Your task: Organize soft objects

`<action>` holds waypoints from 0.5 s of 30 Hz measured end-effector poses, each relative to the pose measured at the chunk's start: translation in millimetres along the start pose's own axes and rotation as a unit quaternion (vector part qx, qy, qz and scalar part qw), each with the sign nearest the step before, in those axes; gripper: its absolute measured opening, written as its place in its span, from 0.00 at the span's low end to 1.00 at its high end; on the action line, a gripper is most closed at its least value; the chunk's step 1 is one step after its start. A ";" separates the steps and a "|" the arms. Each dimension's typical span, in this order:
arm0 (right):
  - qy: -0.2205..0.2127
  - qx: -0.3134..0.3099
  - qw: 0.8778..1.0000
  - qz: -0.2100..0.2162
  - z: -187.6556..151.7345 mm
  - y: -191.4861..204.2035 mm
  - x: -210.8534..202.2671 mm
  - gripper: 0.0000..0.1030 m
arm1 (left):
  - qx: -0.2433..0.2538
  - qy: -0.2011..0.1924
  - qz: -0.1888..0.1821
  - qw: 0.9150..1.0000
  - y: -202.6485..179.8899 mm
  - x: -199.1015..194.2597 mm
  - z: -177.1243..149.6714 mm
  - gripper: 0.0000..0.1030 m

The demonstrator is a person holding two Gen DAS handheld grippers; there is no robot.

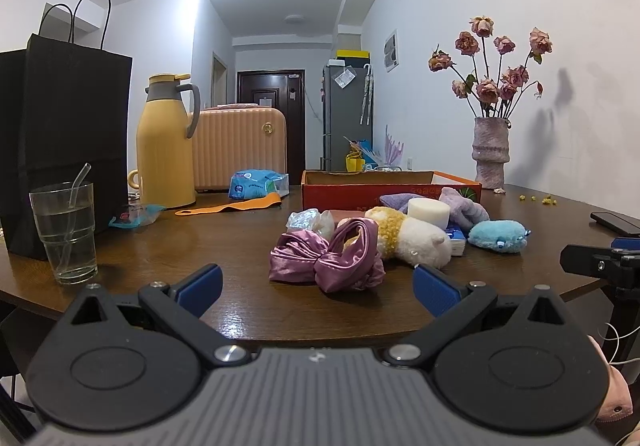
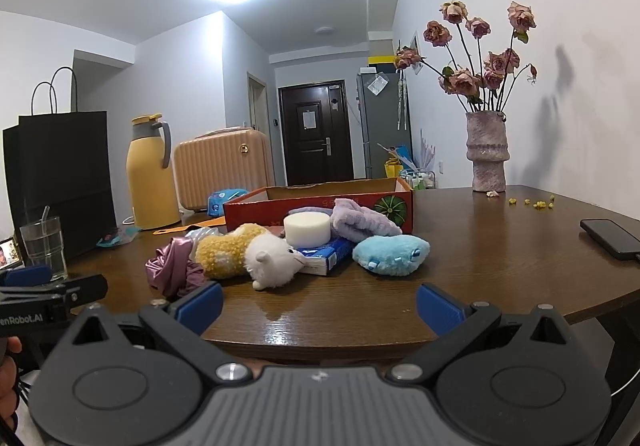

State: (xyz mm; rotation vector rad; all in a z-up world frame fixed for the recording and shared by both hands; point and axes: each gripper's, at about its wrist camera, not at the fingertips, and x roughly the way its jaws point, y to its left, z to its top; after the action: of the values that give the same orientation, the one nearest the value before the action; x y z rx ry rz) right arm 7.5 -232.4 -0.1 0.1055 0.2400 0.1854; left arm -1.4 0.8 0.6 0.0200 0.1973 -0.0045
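**Both hand-held grippers spread at the table edge, soft pile ahead**

I see my left hand-held gripper (image 1: 318,288) with its blue ribbed pads set wide apart and nothing between them, at the near edge of the glossy brown wooden table (image 1: 208,246). My right hand-held gripper (image 2: 319,304) is likewise spread and empty. In the right wrist view, part of the left tool shows at the left edge, and I can read "enRobot.AI" in white on its black body.

The soft things lie heaped mid-table, just in front of a shallow red-orange cardboard box (image 2: 320,200) printed with a green striped melon; the small writing on its side is too blurred to read. Nearest my left gripper is a shiny mauve satin bow scrunchie (image 1: 326,260), creased and glossy. Touching it on the right is a woolly plush sheep (image 2: 256,256), curly yellow body and white fluffy head, lying on its side. Its head rests against a blue tissue pack (image 2: 330,254) whose print I cannot make out. A white round sponge (image 2: 307,230) stands on that pack, with a lilac fleecy cloth (image 2: 360,222) behind. A flat light-blue plush (image 2: 390,254) lies just beside the pack, on the right.

Farther left stand a clear glass of water (image 1: 66,232) with a straw, a matte black paper bag (image 1: 60,134), a yellow thermal jug (image 1: 164,142) and a ribbed peach suitcase (image 1: 238,148). A rough pink vase (image 2: 486,152) of dried roses stands by the wall, and a black phone (image 2: 612,238) lies at the right.
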 end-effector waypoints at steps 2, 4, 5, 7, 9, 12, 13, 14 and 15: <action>0.001 0.000 1.000 0.000 -0.1 0.1 -0.4 1.00 | 0.000 0.000 0.000 1.000 0.4 0.0 0.0 1.00; 0.001 0.000 1.000 0.000 -0.2 0.1 0.0 1.00 | 0.000 0.000 0.000 1.000 0.5 0.0 0.0 1.00; 0.001 0.000 1.000 -0.001 -0.3 0.3 0.0 1.00 | 0.000 0.000 0.000 1.000 0.5 0.1 0.1 1.00; 0.002 0.000 1.000 0.000 -0.4 0.4 0.1 1.00 | 0.000 0.001 -0.001 1.000 0.6 0.2 0.0 1.00; 0.002 0.000 1.000 -0.001 -0.5 0.6 0.1 1.00 | 0.000 0.001 0.000 1.000 0.9 -0.2 0.0 1.00; 0.002 0.001 1.000 -0.001 -0.4 0.4 -0.1 1.00 | 0.000 0.000 -0.001 1.000 1.1 -0.2 -0.1 1.00; 0.002 0.000 1.000 -0.001 -0.5 0.7 0.1 1.00 | 0.000 0.000 -0.001 1.000 1.3 -0.3 -0.5 1.00; 0.002 0.000 1.000 -0.001 -0.5 0.7 0.1 1.00 | 0.000 0.001 -0.001 1.000 1.3 -0.3 -0.5 1.00; 0.002 0.001 1.000 -0.001 -0.8 0.6 -0.2 1.00 | 0.000 0.001 -0.001 1.000 1.4 -0.3 -0.5 1.00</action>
State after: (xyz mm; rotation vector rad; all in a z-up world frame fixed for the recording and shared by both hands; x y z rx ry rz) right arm 7.1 -231.7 -0.8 0.1061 0.2449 0.1835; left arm -1.8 2.2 0.2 0.0195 0.1987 -0.0059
